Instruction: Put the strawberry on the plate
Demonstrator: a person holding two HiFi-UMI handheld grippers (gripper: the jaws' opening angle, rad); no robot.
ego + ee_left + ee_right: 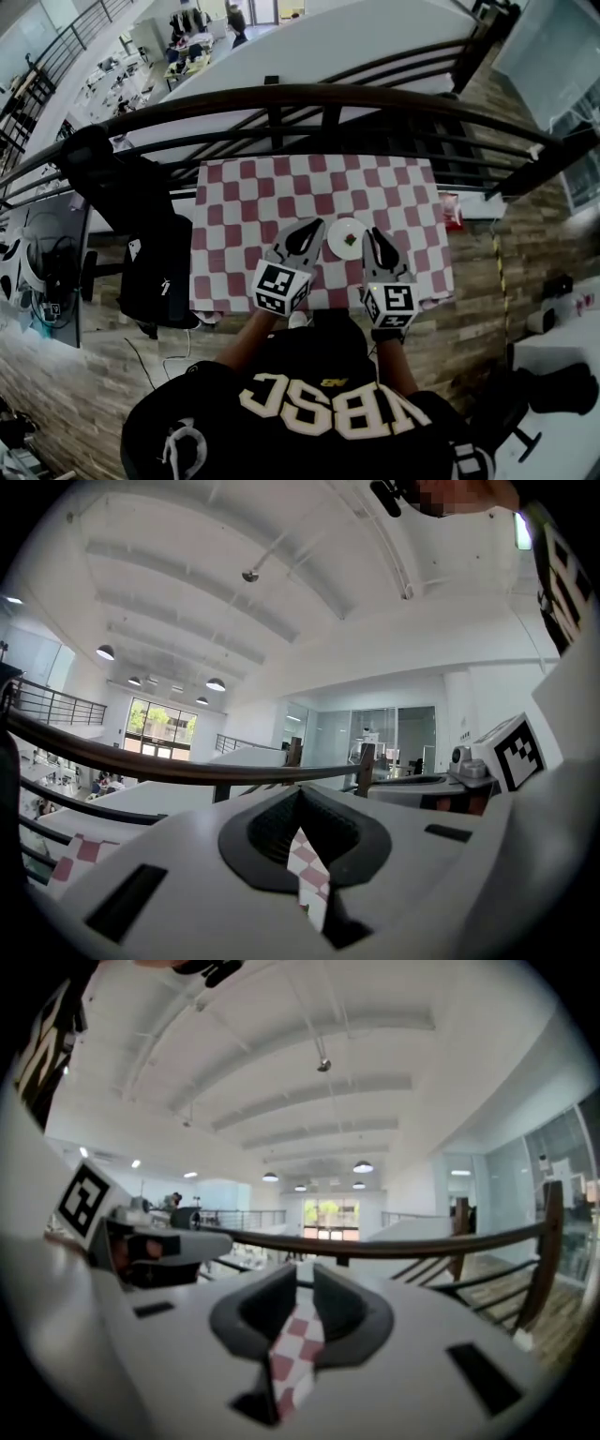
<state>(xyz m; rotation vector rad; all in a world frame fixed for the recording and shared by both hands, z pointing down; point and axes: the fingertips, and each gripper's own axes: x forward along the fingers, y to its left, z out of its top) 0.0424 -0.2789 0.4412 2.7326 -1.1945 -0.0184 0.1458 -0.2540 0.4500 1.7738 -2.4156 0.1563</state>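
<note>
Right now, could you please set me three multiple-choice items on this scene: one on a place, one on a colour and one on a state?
1. Where does the strawberry lie?
A) on the plate
B) on the floor
C) on the railing

2. What colours is the tablecloth?
A) blue and yellow
B) red and white
C) plain green

3. How do the jaws of the left gripper stand?
A) wide apart
B) closed on a fruit
C) tips together, nothing between

Answers:
1 A, the head view shows it on the white plate between the two grippers.
2 B, the cloth is checked red and white.
3 C, the left gripper view shows the tips meeting, with only cloth behind.
</note>
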